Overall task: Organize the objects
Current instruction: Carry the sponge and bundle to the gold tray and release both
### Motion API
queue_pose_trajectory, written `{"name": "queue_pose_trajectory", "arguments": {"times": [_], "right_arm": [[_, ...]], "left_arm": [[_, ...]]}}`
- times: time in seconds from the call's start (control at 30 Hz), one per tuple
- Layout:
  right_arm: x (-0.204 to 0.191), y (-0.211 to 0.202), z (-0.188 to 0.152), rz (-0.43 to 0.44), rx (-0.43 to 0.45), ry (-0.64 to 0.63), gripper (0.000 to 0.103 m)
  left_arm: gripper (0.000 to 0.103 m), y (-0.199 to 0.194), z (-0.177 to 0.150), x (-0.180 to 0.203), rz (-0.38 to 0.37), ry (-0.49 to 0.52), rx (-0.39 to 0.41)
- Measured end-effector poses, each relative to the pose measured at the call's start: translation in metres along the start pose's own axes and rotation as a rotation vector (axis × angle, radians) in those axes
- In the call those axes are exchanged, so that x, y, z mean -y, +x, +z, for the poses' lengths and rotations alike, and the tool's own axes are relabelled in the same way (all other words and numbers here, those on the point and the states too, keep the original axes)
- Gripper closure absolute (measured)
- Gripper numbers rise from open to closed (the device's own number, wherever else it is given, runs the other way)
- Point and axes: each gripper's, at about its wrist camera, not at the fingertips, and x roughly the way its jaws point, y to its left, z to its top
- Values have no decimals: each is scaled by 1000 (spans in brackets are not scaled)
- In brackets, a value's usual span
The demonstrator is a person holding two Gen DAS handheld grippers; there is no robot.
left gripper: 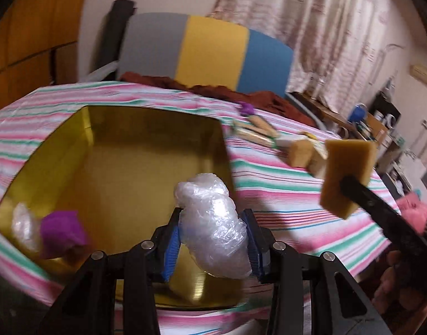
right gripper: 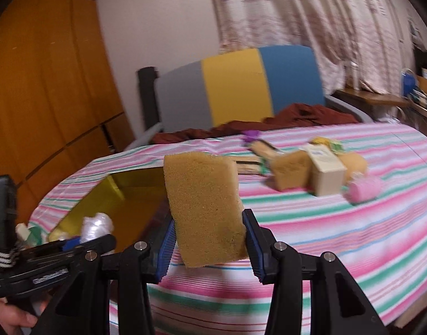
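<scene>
**Gold tin open on the striped cloth, both my grippers loaded**

Gold tin (left gripper: 124, 150), wide and shallow, sits on the striped tablecloth (left gripper: 283, 195) toward my left side, its mouth open. Its near rim lies just under my left gripper, and its far rim stands well short of the table's back edge, where a rust-red cloth (left gripper: 241, 95) is heaped before a grey, yellow and blue chair back (left gripper: 210, 53). Most of the tin's floor is bare; a purple piece (left gripper: 62, 229) and a clear plastic wad (left gripper: 23, 226) lie in its near left corner. To the right of the tin the cloth runs clear up to a cluster near the far right: a cream box (right gripper: 326, 171), a tan block (right gripper: 290, 171), a pink ball (right gripper: 364, 187), some wooden sticks (left gripper: 255, 131) and a small purple bit (right gripper: 251, 135), all blurred.

My left gripper (left gripper: 212, 237) hangs over the tin's near right corner, its blue pads pinching a clear plastic bundle (left gripper: 210, 223) that bulges above and below them.

My right gripper (right gripper: 209, 240) is beside the tin's right rim, above the cloth. Its pads are clamped on the lower part of a tan sponge (right gripper: 205, 209), which stands upright and slightly tilted.
</scene>
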Motion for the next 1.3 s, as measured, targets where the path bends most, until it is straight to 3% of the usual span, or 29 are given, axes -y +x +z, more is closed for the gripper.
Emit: {"name": "queue_pose_trajectory", "arguments": {"times": [0.2, 0.5, 0.63, 0.77, 0.87, 1.03, 1.3], "right_arm": [[-42, 11, 5, 117, -26, -68, 57], [-79, 28, -7, 186, -91, -143, 57], [-87, 34, -11, 199, -123, -158, 57], [-97, 44, -16, 220, -172, -167, 57], [-106, 50, -22, 232, -203, -195, 57], [-120, 59, -27, 250, -244, -222, 57], [-137, 70, -30, 230, -284, -244, 56]], "left_arm": [[61, 3, -1, -34, 52, -1, -52], [58, 5, -12, -69, 88, -32, -134], [32, -15, -12, -76, 95, -42, -75], [19, -42, -9, -89, 97, -92, 27], [7, -62, -4, -104, 144, -165, 126], [1, -89, 1, -133, 210, -303, 242], [0, -93, 0, -149, 242, -374, 240]]}}
